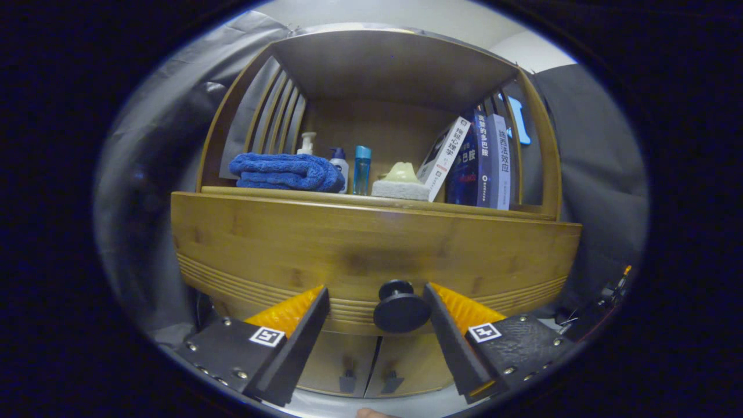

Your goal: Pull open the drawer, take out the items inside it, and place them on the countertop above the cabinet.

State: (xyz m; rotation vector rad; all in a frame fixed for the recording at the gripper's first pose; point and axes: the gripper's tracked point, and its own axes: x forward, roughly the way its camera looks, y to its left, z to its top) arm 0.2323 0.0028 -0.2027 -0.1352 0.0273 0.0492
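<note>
Your gripper (376,302) has its fingers spread apart, and the round dark drawer knob (400,306) sits between them, nearer the right finger; you cannot tell whether that finger touches it, and the left one stands clear. The knob is mounted low on the wooden drawer front (360,249), which spans the cabinet just beyond your fingertips, with grooved lines along its lower edge. Below the drawer you see two cabinet doors (371,363), each with a small dark handle near the middle seam.

Above the drawer front is the countertop (244,191), already crowded. From left to right it carries one folded blue towel (285,172), one white pump bottle (306,143), one bottle with a dark pump top (339,162), one slim blue bottle (361,169), and one grey sponge (400,189) with a pale green lump resting on it. To the right, three books (479,159) stand leaning together. Slatted side panels and a wooden roof enclose the shelf.
</note>
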